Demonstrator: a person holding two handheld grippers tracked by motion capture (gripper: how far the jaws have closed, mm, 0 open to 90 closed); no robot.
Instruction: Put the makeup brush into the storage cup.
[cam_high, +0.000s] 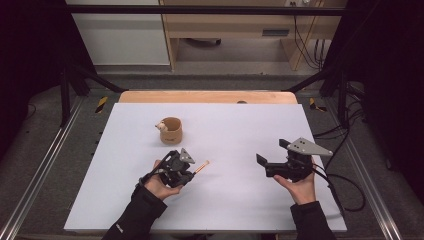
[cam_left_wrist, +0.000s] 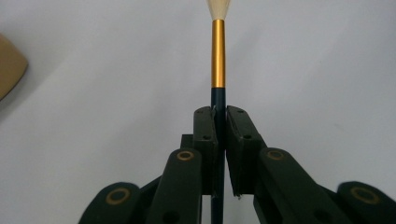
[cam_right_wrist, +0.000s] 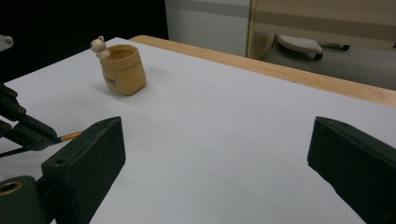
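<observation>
I am holding the left gripper low over the near-left part of the white table, my left hand cupped under its body with the palm turned up and the dark sleeve coming in from the bottom edge. Its jaws are clamping a brush by the dark handle; in the left gripper view the two pads are pressing on the handle from both sides, the gold ferrule is sticking out straight ahead of them and the pale bristles are reaching the top edge. From above, the brush is pointing away from my hand toward the right and slightly up the table, its tip just clear of the surface as far as I can tell. I am keeping the right gripper over the near-right part of the table, well apart from the left one, my right hand gripping it from below with the grey three-cornered plate on top and the cable trailing off to the right. Its jaws are standing wide apart with nothing between them, aiming leftward across the table. A small tan cup with a little figure on its rim is sitting upright farther back, beyond the left gripper.
</observation>
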